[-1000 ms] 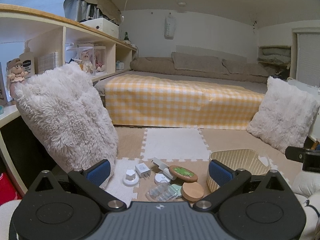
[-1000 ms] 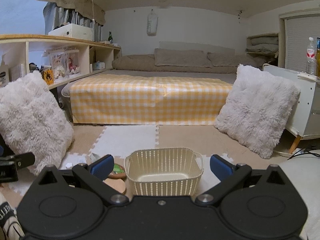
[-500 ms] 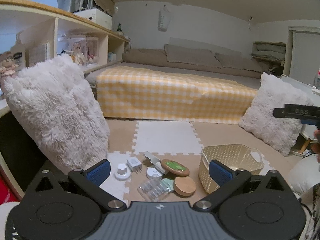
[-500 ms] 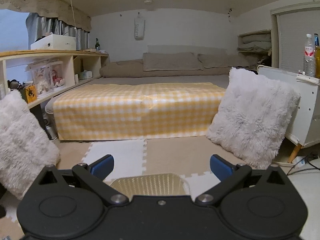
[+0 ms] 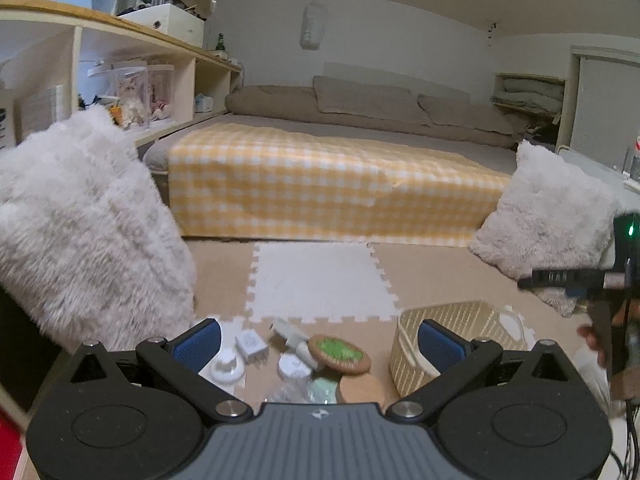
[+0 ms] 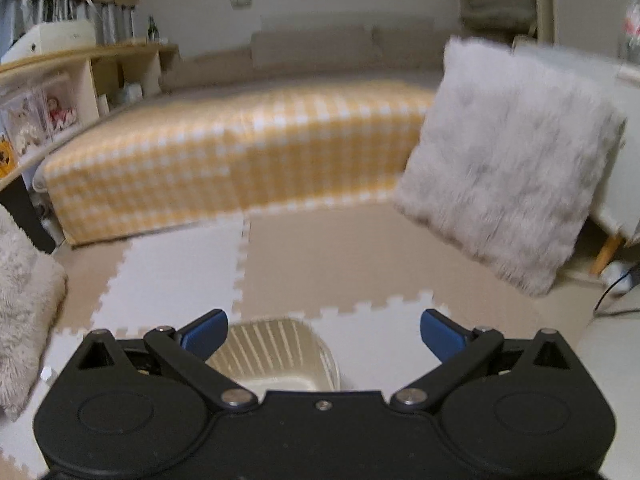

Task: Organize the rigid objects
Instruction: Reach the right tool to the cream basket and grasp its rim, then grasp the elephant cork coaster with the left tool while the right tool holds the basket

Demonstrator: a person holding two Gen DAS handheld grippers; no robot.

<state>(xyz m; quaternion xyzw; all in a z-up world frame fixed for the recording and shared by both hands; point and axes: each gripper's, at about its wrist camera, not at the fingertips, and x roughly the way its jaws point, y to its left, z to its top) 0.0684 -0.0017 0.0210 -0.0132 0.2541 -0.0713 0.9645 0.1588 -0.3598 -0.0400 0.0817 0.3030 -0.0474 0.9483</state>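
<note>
Several small objects lie on the foam floor mat in the left wrist view: a round cork coaster with a green top [image 5: 340,353], a plain wooden disc [image 5: 362,389], a white charger plug [image 5: 250,345], a white round cap [image 5: 227,367] and a clear plastic piece [image 5: 286,392]. A cream slatted basket [image 5: 452,322] stands right of them and looks empty; it also shows in the right wrist view [image 6: 276,354]. My left gripper [image 5: 318,345] is open and empty above the objects. My right gripper [image 6: 323,332] is open and empty above the basket.
Fluffy white pillows stand at the left [image 5: 84,232] and right [image 5: 548,216]. A bed with a yellow checked cover [image 5: 328,188] fills the back. A wooden shelf unit [image 5: 120,76] runs along the left wall. A white cabinet [image 6: 616,160] stands at the far right.
Both grippers have risen and tilted. The right view has swung so the basket sits low and partly hidden behind the gripper body. The left view has shifted slightly over the objects.
</note>
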